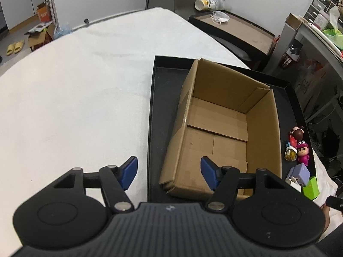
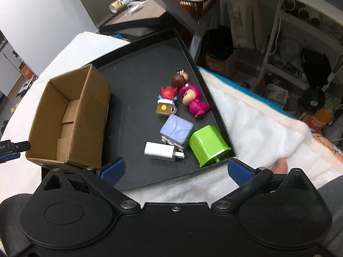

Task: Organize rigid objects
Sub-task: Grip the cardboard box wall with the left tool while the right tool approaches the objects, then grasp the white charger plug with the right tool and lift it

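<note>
A black tray (image 2: 137, 79) lies on a white cloth (image 1: 75, 96). An open carton (image 1: 223, 128) stands upright in the tray's left part; nothing lies inside it.

Toys sit in the tray to the right of the carton, apart from it:
- a brown-haired figure (image 2: 179, 79) farthest back
- a pink figure (image 2: 194, 101) lying on its side near the tray's right wall
- a red figure (image 2: 168, 93) with a small gold box (image 2: 164, 109) just in front of it
- a lilac block (image 2: 176, 129) and a green block (image 2: 206, 145), touching or nearly so
- a white charger (image 2: 159, 151) nearest the camera, just beside the lilac block

Left gripper (image 1: 169, 172): fingers spread, nothing between the pads. The left pad (image 1: 128, 173) is over the cloth, the right pad (image 1: 209, 175) over the carton's near end; the tray's left wall and the carton's near-left corner show in the gap.

Right gripper (image 2: 175, 171): fingers spread wide, nothing held. It hangs over the tray's near edge, with the charger and green block just beyond the tips
</note>
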`<state>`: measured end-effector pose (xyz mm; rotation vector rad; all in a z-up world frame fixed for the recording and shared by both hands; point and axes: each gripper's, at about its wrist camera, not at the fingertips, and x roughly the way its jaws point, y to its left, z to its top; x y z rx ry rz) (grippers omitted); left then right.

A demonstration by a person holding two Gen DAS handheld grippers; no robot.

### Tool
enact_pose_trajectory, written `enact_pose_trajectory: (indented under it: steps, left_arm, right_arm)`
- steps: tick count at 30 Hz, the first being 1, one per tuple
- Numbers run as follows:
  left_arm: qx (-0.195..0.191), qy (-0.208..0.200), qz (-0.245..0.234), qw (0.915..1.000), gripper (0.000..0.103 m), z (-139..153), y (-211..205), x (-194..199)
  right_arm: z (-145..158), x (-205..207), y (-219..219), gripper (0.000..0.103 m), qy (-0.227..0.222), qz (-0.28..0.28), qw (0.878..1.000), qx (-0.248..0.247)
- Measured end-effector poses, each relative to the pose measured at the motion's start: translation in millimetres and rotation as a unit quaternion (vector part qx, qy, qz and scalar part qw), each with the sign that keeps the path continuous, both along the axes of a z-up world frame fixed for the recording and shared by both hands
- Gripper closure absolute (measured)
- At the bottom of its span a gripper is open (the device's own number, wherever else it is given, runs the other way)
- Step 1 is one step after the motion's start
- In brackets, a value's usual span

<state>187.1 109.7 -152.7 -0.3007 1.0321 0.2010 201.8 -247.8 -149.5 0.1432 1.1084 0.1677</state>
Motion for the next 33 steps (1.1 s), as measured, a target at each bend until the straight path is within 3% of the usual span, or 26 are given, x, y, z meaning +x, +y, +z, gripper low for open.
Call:
enact_pose_trajectory:
  steps: [5,7,9,12,21,33]
  left_arm:
    - [-0.009,0.013,-0.006,0.9999,0.045,-12,-2,10]
    - [-0.013,0.021,-0.01,0.9997,0.056,-16,-3,13]
    - [-0.019,0.03,-0.008,0.9993,0.081,-21,-3,13]
    - [-0.023,0.034,0.0,0.9992,0.09,-25,-2,10]
    - [-0.031,0.035,-0.002,0.9989,0.09,-24,-10,-2]
    - [-0.041,0.024,-0.013,0.9988,0.09,-22,-17,-18]
  right_arm:
    - [-14,11,1,0.0,0.021,-0.008,1.0,0.02]
    - [-19,15,2,0.0,0.03,-0.01,0.999,0.026]
    - [-25,19,5,0.001,0.038,-0.006,0.999,0.03]
    - [-32,23,7,0.0,0.047,-0.01,0.998,0.035]
    - [-40,28,4,0.0,0.061,-0.029,0.996,0.061]
    - [-48,44,16,0.001,0.079,-0.034,0.995,0.052]
